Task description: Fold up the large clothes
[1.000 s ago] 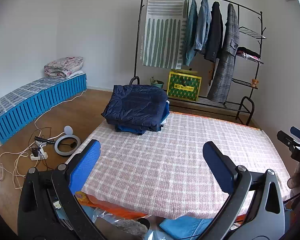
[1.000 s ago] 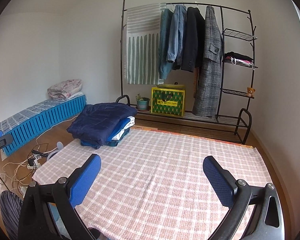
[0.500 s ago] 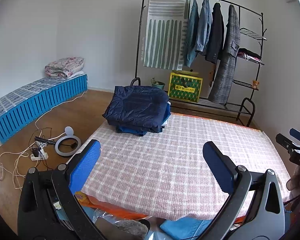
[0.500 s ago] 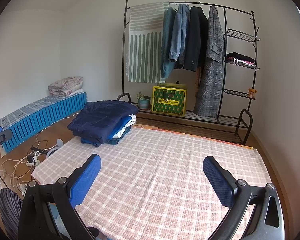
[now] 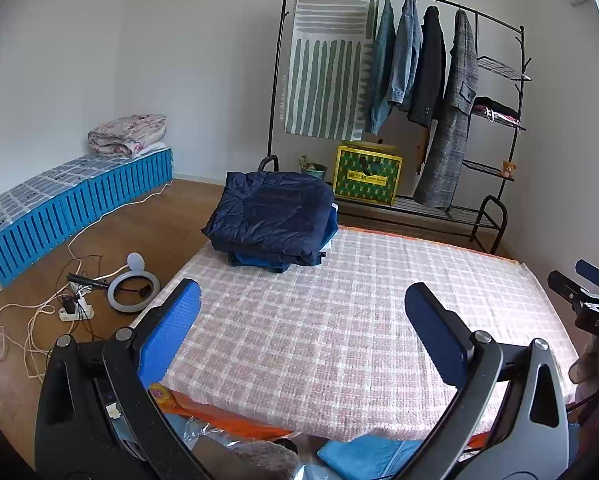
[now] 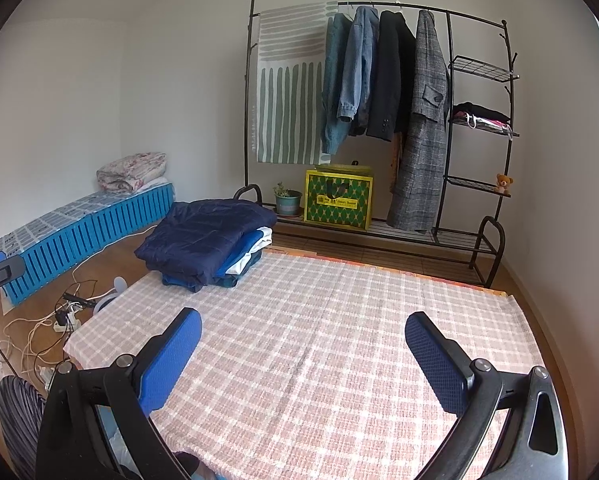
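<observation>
Both the left gripper (image 5: 301,316) and the right gripper (image 6: 301,346) hover with jaws spread wide, holding and touching nothing, over the bare checked worktop (image 6: 339,320). The folded stack (image 5: 271,220) lies well ahead and left of both jaws, nearer the left. A blue garment (image 5: 363,454) shows below the left jaws at the near edge, likely next.

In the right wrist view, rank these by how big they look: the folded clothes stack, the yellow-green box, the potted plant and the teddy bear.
Largest to smallest as they appear:
1. folded clothes stack, though it is nearer the camera
2. yellow-green box
3. potted plant
4. teddy bear
</observation>
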